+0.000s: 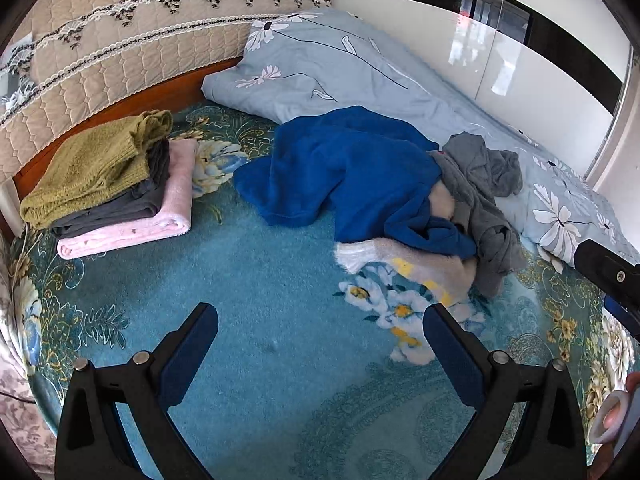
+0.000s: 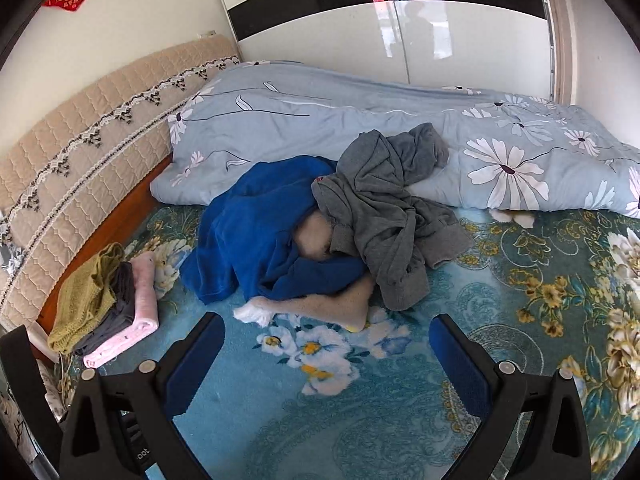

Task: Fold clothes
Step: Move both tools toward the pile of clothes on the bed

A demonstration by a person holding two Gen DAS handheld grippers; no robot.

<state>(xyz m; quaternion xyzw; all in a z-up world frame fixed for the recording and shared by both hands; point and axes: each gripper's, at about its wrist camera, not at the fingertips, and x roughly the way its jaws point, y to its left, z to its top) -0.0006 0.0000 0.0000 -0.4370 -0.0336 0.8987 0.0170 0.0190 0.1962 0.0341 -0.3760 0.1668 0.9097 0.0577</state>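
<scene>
A heap of unfolded clothes lies on the teal floral bedspread (image 1: 256, 280): a blue fleece garment (image 1: 352, 168) (image 2: 260, 236), a crumpled grey garment (image 1: 484, 200) (image 2: 384, 216) and a cream fuzzy one (image 1: 416, 268) (image 2: 332, 300) underneath. At the left a folded stack holds an olive knit (image 1: 88, 168) (image 2: 84, 300), a dark grey piece (image 1: 120, 204) and a pink piece (image 1: 168, 212) (image 2: 136, 316). My left gripper (image 1: 320, 320) hovers open over bare bedspread, short of the heap. My right gripper (image 2: 326, 330) is open too, just before the cream garment.
A light blue flowered duvet (image 1: 340, 64) (image 2: 360, 120) runs along the far side against a glossy white wardrobe (image 2: 360, 32). A beige quilted headboard (image 1: 120, 48) stands at the left. The right gripper's black body (image 1: 612, 276) and a hand (image 1: 624, 412) show at the right edge.
</scene>
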